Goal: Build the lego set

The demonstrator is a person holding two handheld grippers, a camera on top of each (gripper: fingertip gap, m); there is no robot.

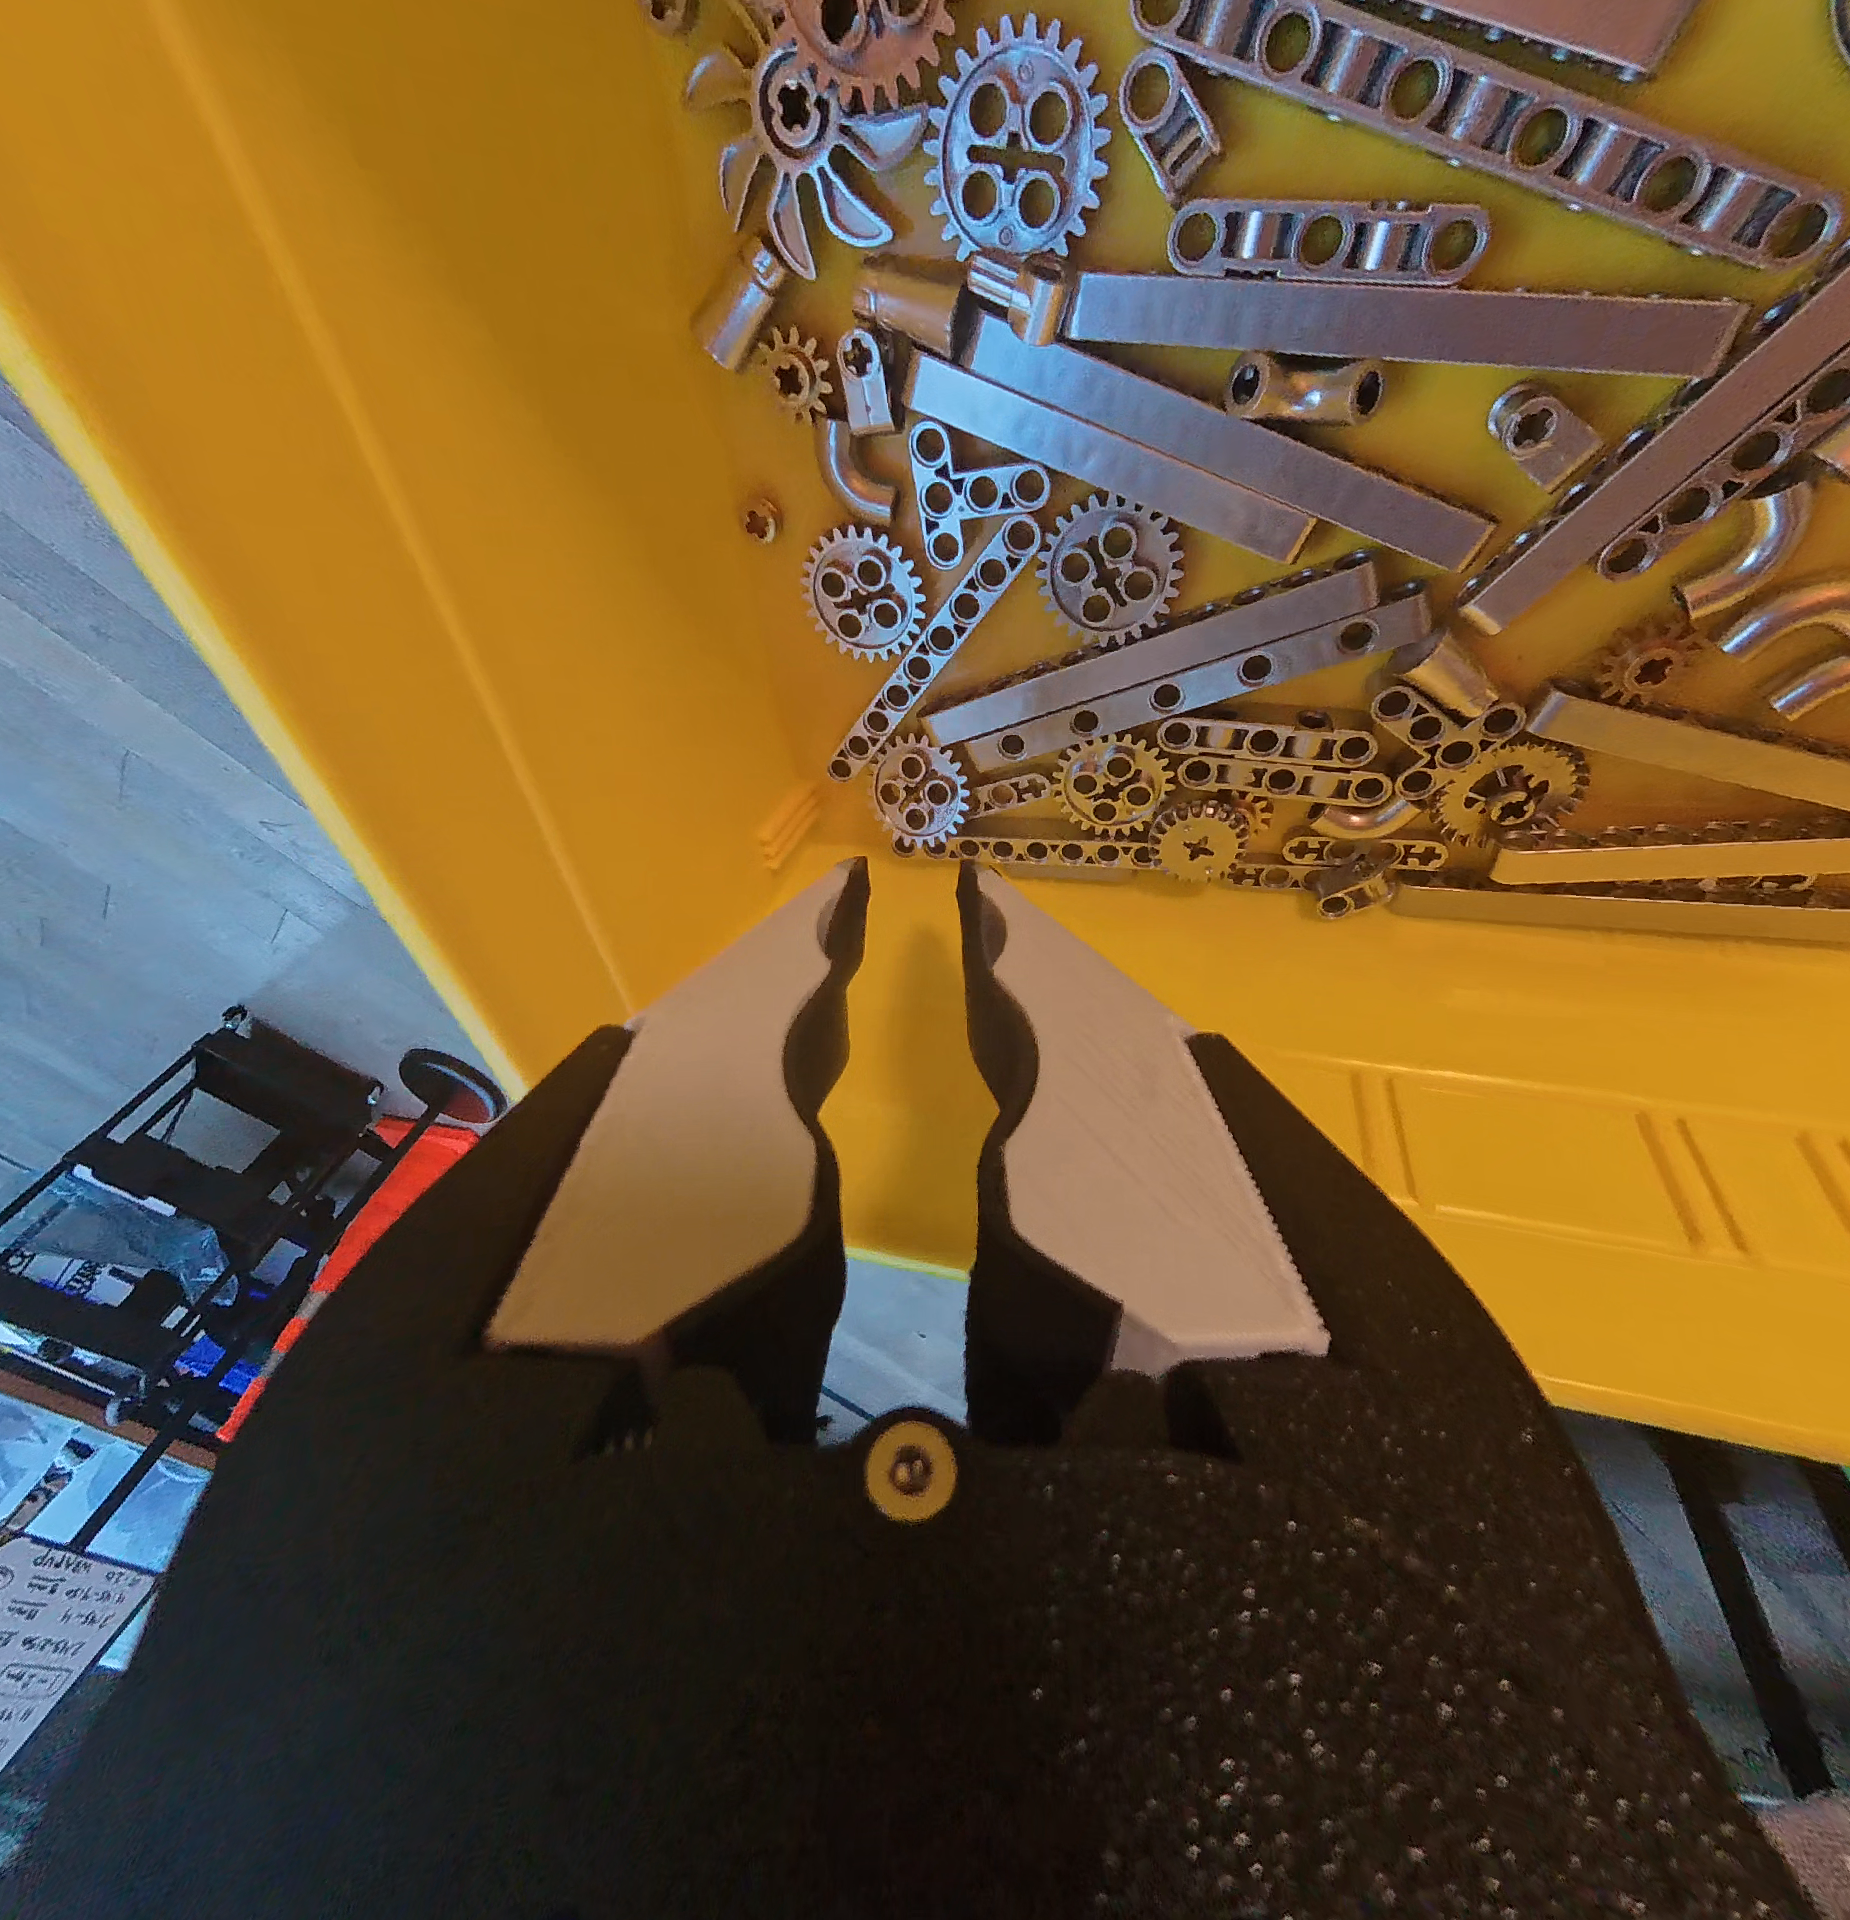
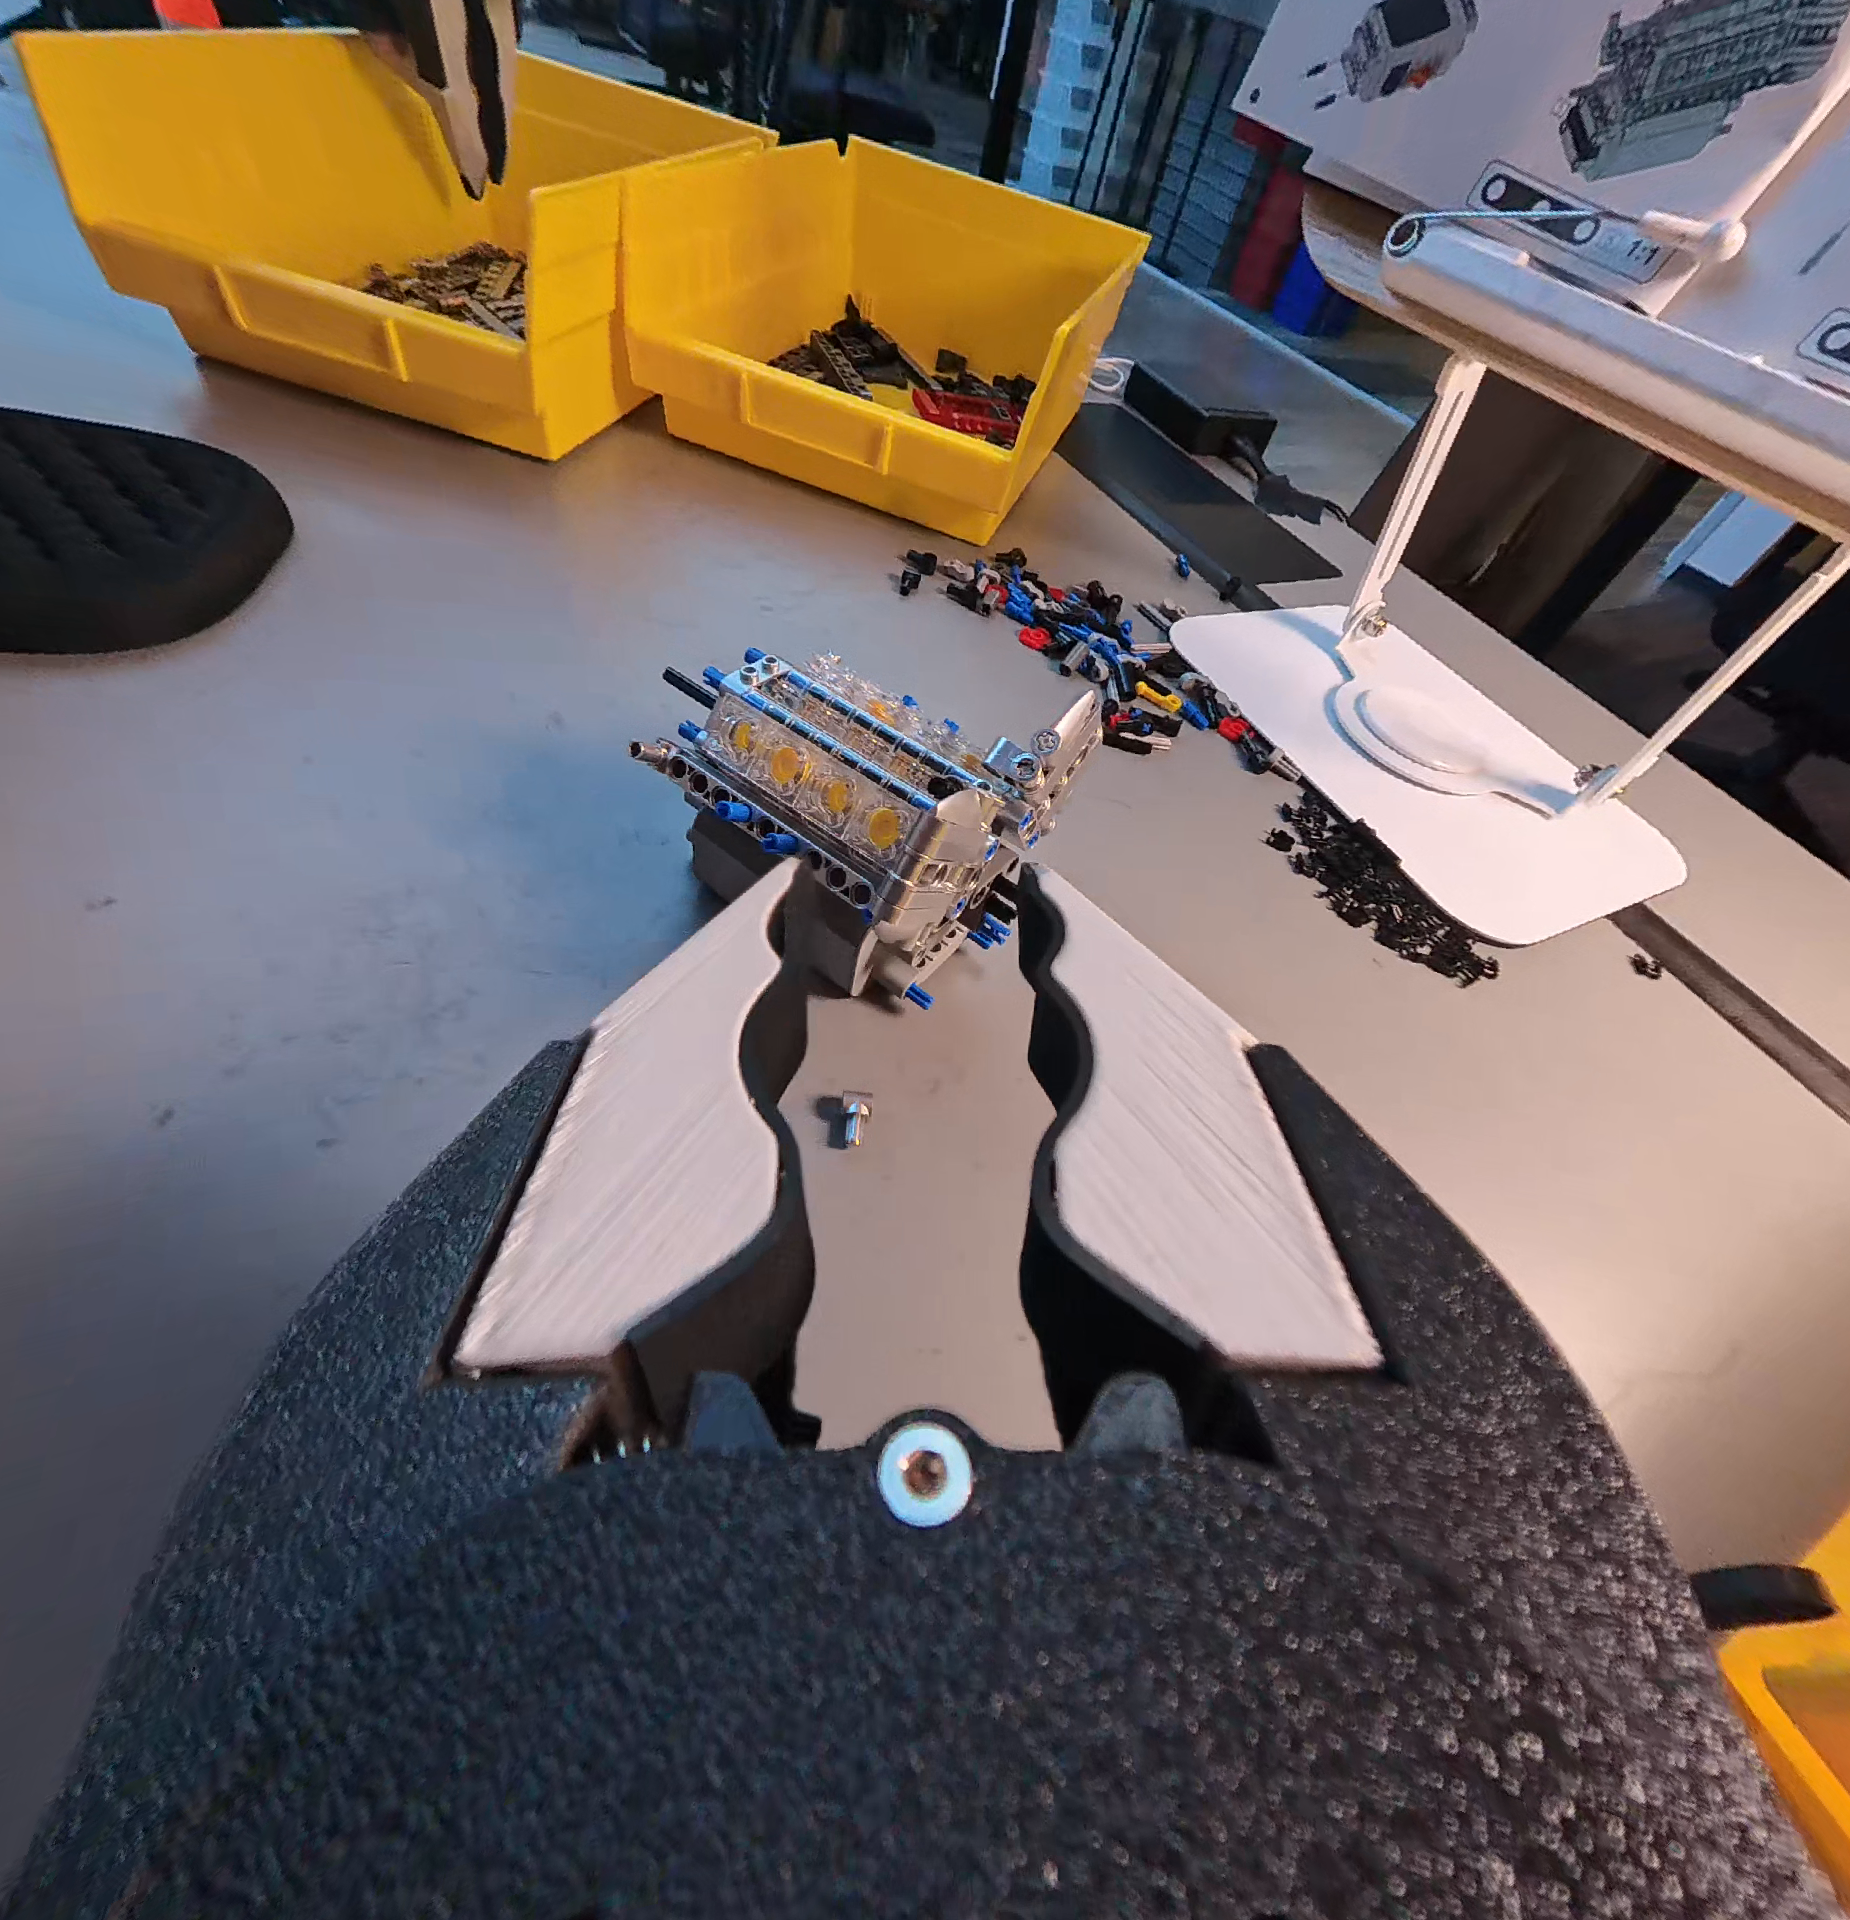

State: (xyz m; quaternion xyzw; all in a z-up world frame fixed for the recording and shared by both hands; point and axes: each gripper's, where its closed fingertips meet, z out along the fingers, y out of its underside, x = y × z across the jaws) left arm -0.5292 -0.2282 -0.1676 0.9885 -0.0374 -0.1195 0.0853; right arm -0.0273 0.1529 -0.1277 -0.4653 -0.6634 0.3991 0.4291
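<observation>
The left gripper [image 1: 908,878] is reaching into the yellow plastic bin [image 1: 433,520], fingers slightly apart, holding nothing, just before grey gears [image 1: 919,792]. The right gripper [image 2: 905,883], fingers spread, is hovering by the silver toy-brick engine [image 2: 869,805].

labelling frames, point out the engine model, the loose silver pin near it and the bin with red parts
engine model [image 2: 848,800]: right wrist view, clear cylinder bank
loose silver pin [image 2: 851,1117]: right wrist view, its shaft
bin with red parts [image 2: 827,426]: right wrist view, front wall

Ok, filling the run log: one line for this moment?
left gripper: open, empty, inside yellow bin, near grey gears | right gripper: open, empty, at engine model on table
</observation>
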